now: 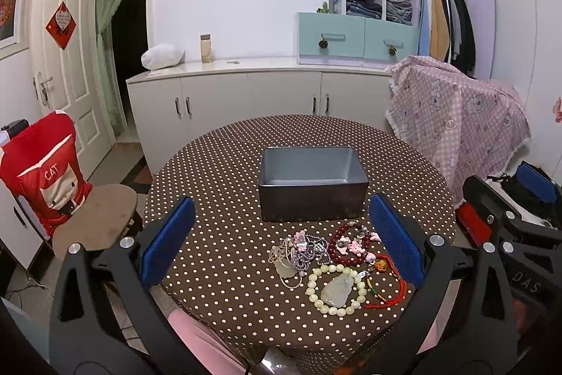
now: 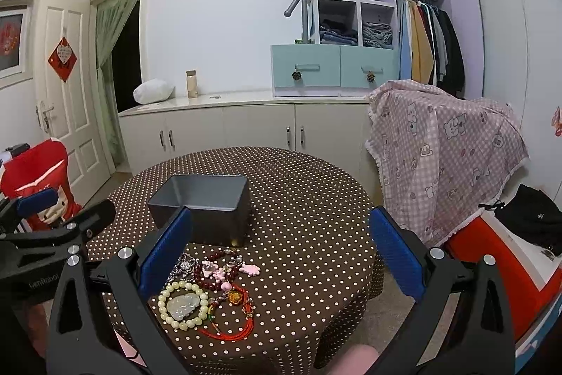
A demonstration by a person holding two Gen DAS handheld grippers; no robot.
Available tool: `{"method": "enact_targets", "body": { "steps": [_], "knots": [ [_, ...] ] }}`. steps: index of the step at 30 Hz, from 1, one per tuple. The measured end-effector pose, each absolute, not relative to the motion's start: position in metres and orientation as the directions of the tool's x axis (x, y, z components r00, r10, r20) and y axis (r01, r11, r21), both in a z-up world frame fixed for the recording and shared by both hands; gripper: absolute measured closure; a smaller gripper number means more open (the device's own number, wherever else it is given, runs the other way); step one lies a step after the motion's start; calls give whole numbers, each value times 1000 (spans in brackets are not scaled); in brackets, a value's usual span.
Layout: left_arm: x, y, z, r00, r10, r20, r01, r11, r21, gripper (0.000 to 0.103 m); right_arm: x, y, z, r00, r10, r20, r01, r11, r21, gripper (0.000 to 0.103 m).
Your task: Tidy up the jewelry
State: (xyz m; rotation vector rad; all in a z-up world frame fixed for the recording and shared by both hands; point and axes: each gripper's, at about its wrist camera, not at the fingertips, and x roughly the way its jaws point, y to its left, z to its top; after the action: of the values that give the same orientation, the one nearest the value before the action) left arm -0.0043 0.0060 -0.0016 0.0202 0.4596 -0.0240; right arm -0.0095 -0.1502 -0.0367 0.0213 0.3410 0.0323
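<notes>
We hold both grippers above the near edge of the table (image 1: 217, 164), and neither carries anything: the left gripper (image 1: 281, 245) has its blue pads spread wide, and the right gripper (image 2: 277, 255) is just as wide open, hanging toward the table's right side.

Just beyond our fingers, close to the near edge, the jewelry lies in one heap on the dotted cloth. Nearest is the pale bead bracelet (image 1: 335, 290) ringing a jade pendant (image 1: 333, 292), with a red cord necklace (image 1: 386, 296) touching it on the right. Behind those sit the dark red bead bracelet (image 1: 346, 243), some pink charms (image 1: 354, 246) and a tangle of silver chains (image 1: 298, 253).

Farther in, near the table's middle, the grey box (image 1: 312, 185) stands open and looks empty.

We judge the sorting not yet begun: every piece is still to be lifted into the box.
</notes>
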Motion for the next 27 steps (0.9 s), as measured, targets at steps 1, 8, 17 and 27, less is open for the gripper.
{"method": "enact_targets", "body": {
  "steps": [1,8,17,27],
  "knots": [
    [-5,6,-1,897,-16,-441,25,1000,14,6,-9,-150,-37,942,35,-334,-28,999,26,7],
    [-6,7,-3,896,-16,-443,21,1000,7,6,-9,-151,-37,939,31,-341,-26,999,20,7],
    [-7,7,-4,900,-15,-435,20,1000,5,6,-11,-149,-36,941,28,-336,-25,1000,15,7],
    [-8,8,-5,900,-15,-435,18,1000,3,6,-10,-148,-36,941,30,-338,-27,1000,13,7]
  ]
}}
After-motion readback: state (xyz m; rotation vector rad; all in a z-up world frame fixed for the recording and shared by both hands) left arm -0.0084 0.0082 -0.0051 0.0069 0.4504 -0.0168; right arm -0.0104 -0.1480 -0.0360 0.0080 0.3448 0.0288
